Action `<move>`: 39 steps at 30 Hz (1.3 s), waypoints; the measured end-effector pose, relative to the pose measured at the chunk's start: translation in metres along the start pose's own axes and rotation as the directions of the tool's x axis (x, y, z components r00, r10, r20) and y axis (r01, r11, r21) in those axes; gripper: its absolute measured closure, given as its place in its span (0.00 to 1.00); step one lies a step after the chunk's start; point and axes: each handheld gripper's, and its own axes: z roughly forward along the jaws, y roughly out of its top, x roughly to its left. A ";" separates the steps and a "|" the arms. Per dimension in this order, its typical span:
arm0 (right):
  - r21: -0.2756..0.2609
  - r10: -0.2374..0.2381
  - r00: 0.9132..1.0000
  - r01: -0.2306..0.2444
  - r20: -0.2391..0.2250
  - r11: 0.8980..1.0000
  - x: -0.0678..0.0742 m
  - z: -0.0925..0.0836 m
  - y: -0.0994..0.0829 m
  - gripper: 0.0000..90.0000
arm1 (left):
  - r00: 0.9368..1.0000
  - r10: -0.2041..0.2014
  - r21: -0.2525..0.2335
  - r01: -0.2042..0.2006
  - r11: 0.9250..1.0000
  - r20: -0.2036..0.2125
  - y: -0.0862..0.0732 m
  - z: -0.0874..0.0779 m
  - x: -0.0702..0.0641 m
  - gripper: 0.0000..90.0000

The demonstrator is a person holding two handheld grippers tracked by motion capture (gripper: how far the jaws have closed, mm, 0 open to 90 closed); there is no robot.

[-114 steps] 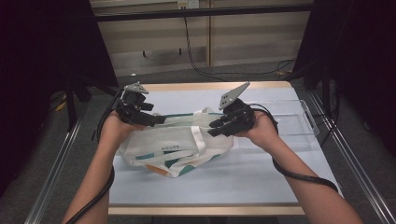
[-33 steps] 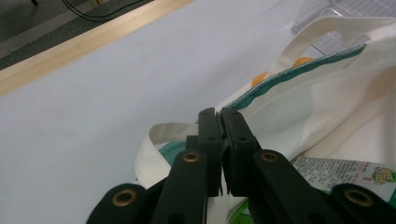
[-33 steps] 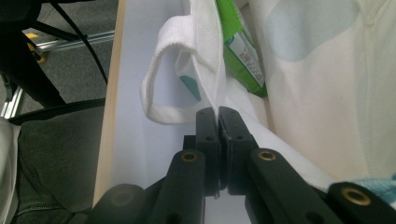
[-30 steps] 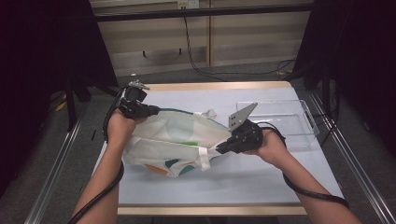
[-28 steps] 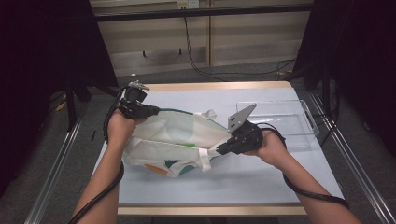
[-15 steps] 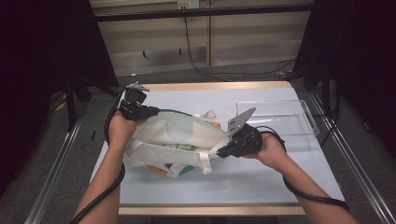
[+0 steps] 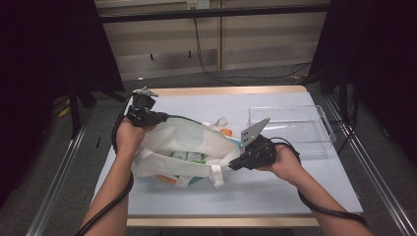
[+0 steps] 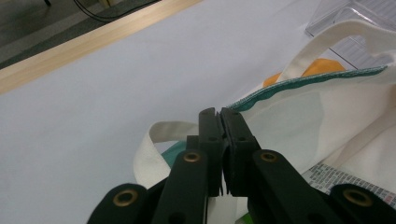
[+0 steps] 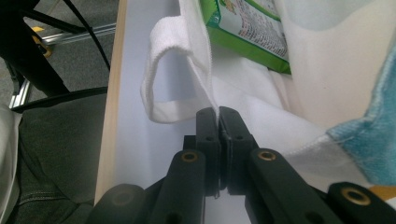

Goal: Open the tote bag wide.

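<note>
A: We start at the left. Where does the tote bag (image 7: 184, 150) lie from our left gripper (image 7: 158, 117)?

B: It lies on the counter (image 7: 295, 182) with its long axis running across it, from our left gripper at the far left corner toward our right gripper (image 7: 234, 165) at the near right. In the left gripper view the jaws are pressed together on the green-trimmed rim (image 8: 303, 84) of the bag, so we have that edge pinched.

A: And in the middle?

B: The mouth gapes between the two rims, and we see a green packet (image 7: 189, 157) inside. An orange thing (image 7: 225, 132) shows at the far rim.

A: Then the right side?

B: In the right gripper view our jaws are closed on the white cloth beside the handle loop (image 9: 175, 70). We judge the next move turns on spreading these two held edges apart. The clear tray (image 7: 290, 129) stands further right, apart from the bag.
</note>
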 end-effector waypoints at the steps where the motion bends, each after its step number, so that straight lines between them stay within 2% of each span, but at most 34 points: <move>1: 0.000 -0.001 1.000 0.001 -0.003 1.000 0.000 0.001 -0.001 0.97 | 1.000 0.002 0.001 -0.002 1.000 -0.001 0.000 0.000 0.000 0.98; 2: 0.000 0.002 1.000 -0.002 0.002 1.000 0.000 0.001 -0.002 0.97 | 1.000 0.014 0.011 -0.014 1.000 0.003 0.000 0.000 0.001 0.98; 9: -0.002 0.012 1.000 -0.012 -0.007 1.000 0.001 0.004 -0.006 0.97 | 1.000 0.009 0.015 -0.009 1.000 0.000 -0.001 0.002 0.002 0.98; 12: -0.001 0.011 1.000 -0.011 -0.006 1.000 0.001 0.005 -0.006 0.97 | 1.000 -0.009 0.008 0.009 1.000 0.000 -0.001 0.004 0.002 0.98; 15: 0.003 0.011 1.000 -0.011 -0.003 1.000 0.001 0.007 -0.008 0.97 | 1.000 0.000 0.019 0.000 1.000 -0.002 -0.002 0.005 0.003 0.98; 19: 0.003 0.017 1.000 -0.017 -0.003 1.000 0.001 0.009 -0.010 0.97 | 1.000 -0.014 0.010 0.014 1.000 -0.009 -0.003 0.008 0.002 0.98; 22: 0.005 0.019 1.000 -0.019 -0.007 1.000 0.000 0.011 -0.012 0.97 | 1.000 -0.011 0.009 0.011 1.000 -0.010 -0.004 0.010 0.003 0.98; 39: 0.014 0.036 0.999 -0.036 -0.011 0.999 -0.001 0.019 -0.020 0.97 | 1.000 -0.023 0.031 0.024 0.999 -0.013 -0.011 0.022 0.008 0.97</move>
